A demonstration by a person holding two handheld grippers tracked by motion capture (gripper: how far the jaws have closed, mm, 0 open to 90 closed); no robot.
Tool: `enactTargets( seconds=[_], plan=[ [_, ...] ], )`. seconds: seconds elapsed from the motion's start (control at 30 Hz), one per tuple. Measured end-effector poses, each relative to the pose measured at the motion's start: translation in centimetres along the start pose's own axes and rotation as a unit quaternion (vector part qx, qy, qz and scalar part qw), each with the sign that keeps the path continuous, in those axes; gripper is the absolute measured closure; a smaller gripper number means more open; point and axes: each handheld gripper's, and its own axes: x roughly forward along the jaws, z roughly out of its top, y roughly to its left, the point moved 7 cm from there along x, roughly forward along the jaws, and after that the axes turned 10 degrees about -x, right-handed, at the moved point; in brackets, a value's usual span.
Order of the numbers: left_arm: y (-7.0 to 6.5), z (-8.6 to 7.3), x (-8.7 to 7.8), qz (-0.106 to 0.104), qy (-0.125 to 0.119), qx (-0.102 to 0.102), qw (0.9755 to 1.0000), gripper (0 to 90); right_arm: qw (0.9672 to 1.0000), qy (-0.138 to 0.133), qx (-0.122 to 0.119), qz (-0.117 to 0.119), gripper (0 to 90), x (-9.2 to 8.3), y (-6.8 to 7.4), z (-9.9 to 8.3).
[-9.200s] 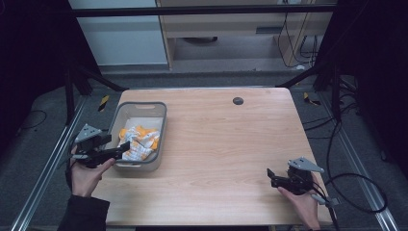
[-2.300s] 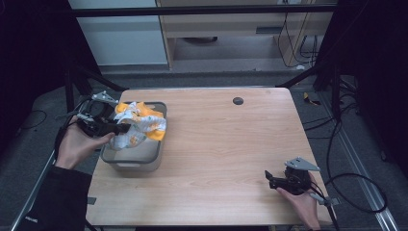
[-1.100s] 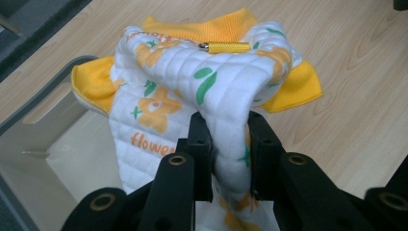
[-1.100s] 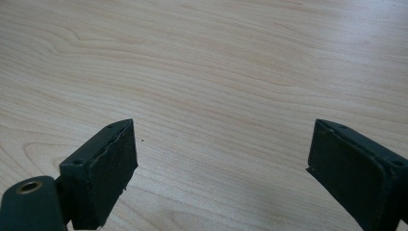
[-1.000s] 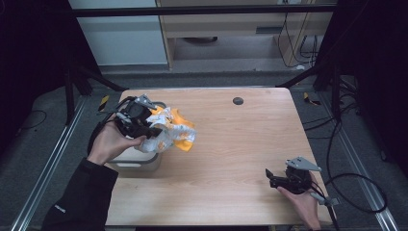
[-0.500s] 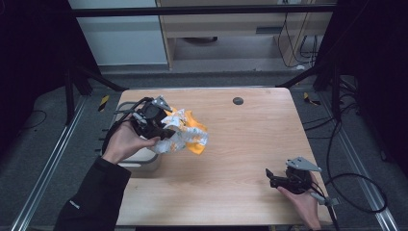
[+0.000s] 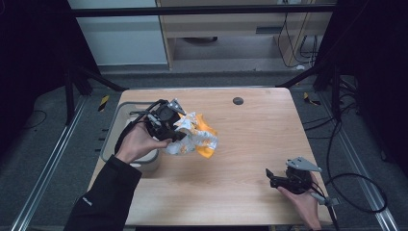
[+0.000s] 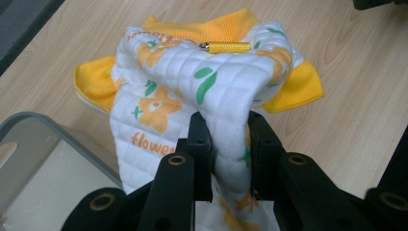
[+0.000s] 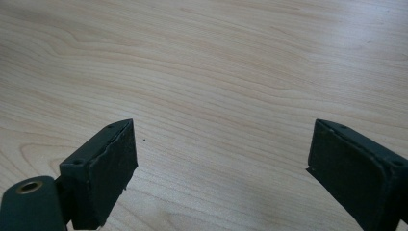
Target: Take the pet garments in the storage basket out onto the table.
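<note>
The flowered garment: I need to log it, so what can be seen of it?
The flowered garment is small, white quilted fabric printed with orange flowers and green leaves, with yellow-orange ribbed trim. It is bunched, a fold pinched in the left claw, hanging beside the grey bin, its low end near or on the wooden table.

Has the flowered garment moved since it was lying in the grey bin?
Yes. The garment, clamped in the left gripper, now hangs over the table, right of the grey bin.
</note>
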Motion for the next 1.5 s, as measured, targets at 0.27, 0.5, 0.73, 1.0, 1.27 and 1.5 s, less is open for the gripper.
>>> enactTargets(
  seconds=[0.27, 0.5, 0.73, 1.0, 1.27, 1.5],
  plan=[
    [-0.5, 0.2, 1.5, -0.003, 0.012, 0.012, 0.9998, 74.6, 1.0000, -0.002, -0.001, 0.000, 9.9, 0.0, 0.0, 0.0],
    [-1.1, 0.2, 3.1, -0.014, 0.020, 0.020, 0.9995, 74.5, 1.0000, -0.002, -0.002, 0.000, 9.9, 0.0, 0.0, 0.0],
    [-2.1, 0.1, 4.7, -0.030, 0.026, 0.029, 0.9988, 74.5, 1.0000, -0.001, -0.003, 0.000, 9.9, 0.0, 0.0, 0.0],
    [-3.0, 0.0, 6.3, -0.041, 0.032, 0.041, 0.9978, 74.5, 1.0000, 0.000, -0.004, 0.000, 9.9, 0.0, 0.0, 0.0],
    [-4.1, -0.5, 7.9, -0.053, 0.043, 0.056, 0.9961, 74.4, 1.0000, 0.001, -0.002, 0.001, 9.9, 0.1, 0.0, -0.1],
    [-4.9, -1.0, 9.2, -0.065, 0.046, 0.062, 0.9949, 74.3, 1.0000, 0.001, -0.004, -0.002, 9.9, 0.1, -0.1, -0.1]
  ],
)
